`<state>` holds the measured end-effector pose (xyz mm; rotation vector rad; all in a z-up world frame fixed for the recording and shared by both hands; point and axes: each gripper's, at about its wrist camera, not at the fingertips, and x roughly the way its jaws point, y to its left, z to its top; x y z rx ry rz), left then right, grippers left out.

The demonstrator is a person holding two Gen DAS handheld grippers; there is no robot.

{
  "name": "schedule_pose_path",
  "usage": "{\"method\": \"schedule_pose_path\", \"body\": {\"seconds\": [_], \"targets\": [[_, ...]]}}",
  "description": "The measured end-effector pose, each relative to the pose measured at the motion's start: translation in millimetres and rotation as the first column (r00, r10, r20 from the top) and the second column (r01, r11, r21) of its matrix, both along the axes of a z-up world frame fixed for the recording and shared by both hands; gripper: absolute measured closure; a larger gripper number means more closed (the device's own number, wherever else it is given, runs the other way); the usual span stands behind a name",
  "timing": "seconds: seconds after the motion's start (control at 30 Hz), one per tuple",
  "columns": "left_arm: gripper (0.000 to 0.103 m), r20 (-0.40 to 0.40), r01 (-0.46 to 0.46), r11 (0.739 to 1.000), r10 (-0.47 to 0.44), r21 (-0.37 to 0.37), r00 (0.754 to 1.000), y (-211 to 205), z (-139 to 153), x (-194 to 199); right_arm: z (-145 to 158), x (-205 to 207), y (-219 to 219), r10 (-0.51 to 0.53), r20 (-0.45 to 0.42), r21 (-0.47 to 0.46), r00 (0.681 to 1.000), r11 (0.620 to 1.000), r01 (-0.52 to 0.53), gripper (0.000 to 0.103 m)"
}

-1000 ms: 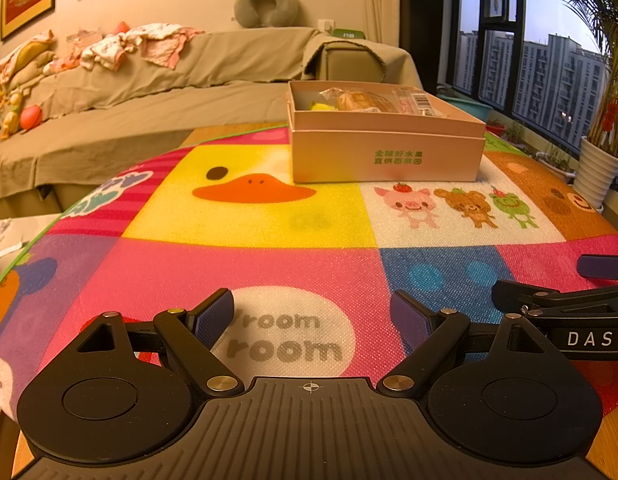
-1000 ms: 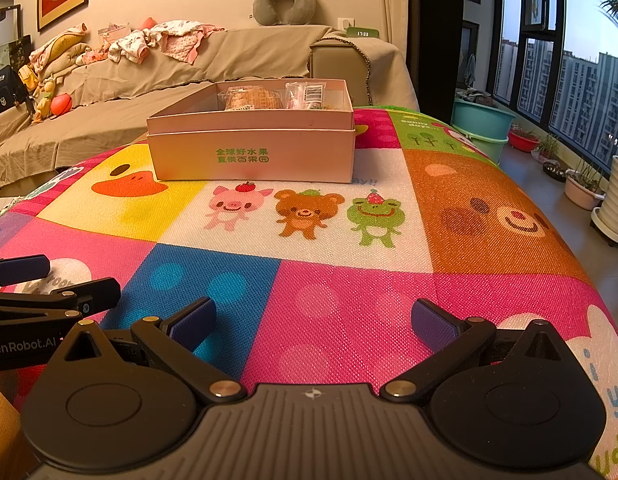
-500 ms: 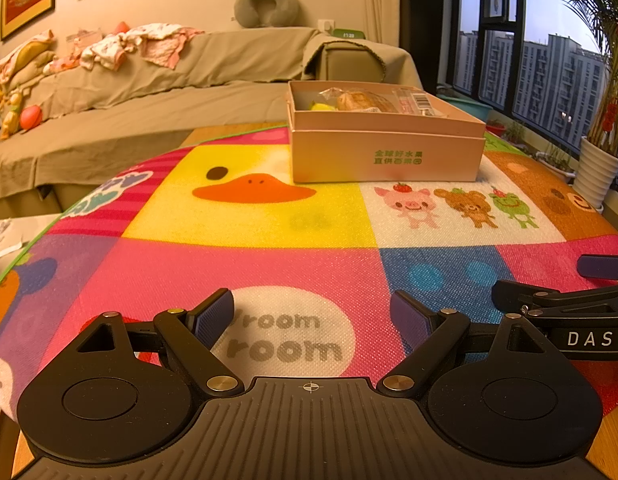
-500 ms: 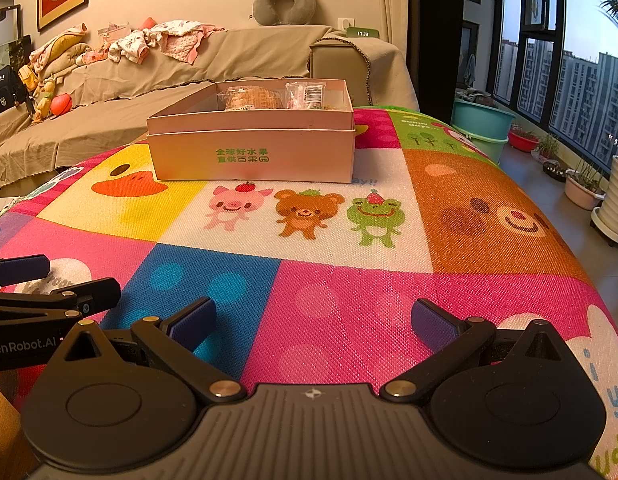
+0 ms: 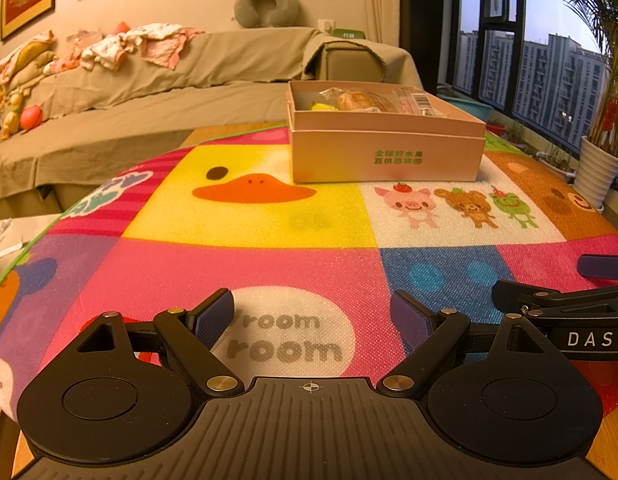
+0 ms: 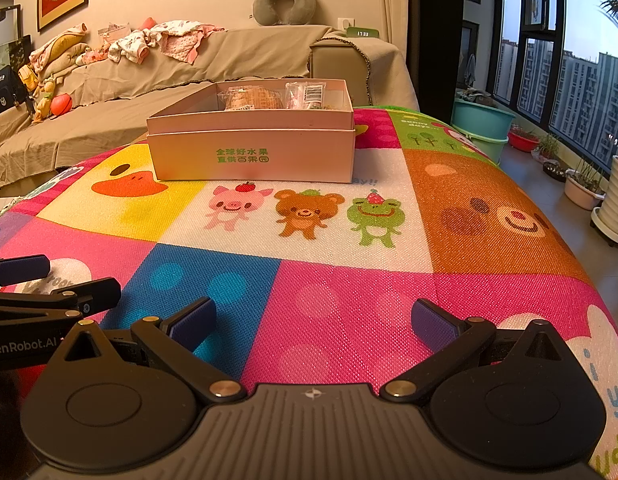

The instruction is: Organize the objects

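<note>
Your left gripper (image 5: 311, 314) sits low in the frame with its jaws wide apart and empty, and so does your right gripper (image 6: 313, 322). The open pink cardboard box (image 6: 253, 156), above centre on the colourful cartoon mat (image 6: 349, 292), already holds wrapped snacks (image 6: 253, 98), so probably you are resting.

Home living room: draped sofa (image 5: 197, 68), cartoon playmat (image 5: 269, 216).
</note>
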<state>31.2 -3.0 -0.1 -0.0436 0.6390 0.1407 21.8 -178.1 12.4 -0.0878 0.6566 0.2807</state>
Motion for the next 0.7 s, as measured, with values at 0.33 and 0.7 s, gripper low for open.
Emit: {"method": "schedule_pose_path", "body": {"seconds": [0.33,0.7], "targets": [[0.012,0.000,0.001,1.000,-0.001,-0.002,1.000,0.4,-0.3,0.3,0.1,-0.1,-0.1,0.000,0.000,0.000,1.000,1.000,0.000,0.000],[0.012,0.001,0.005,1.000,-0.005,-0.006,1.000,0.6,-0.4,0.6,0.0,-0.1,0.0,0.000,0.000,0.000,1.000,1.000,0.000,0.000]]}}
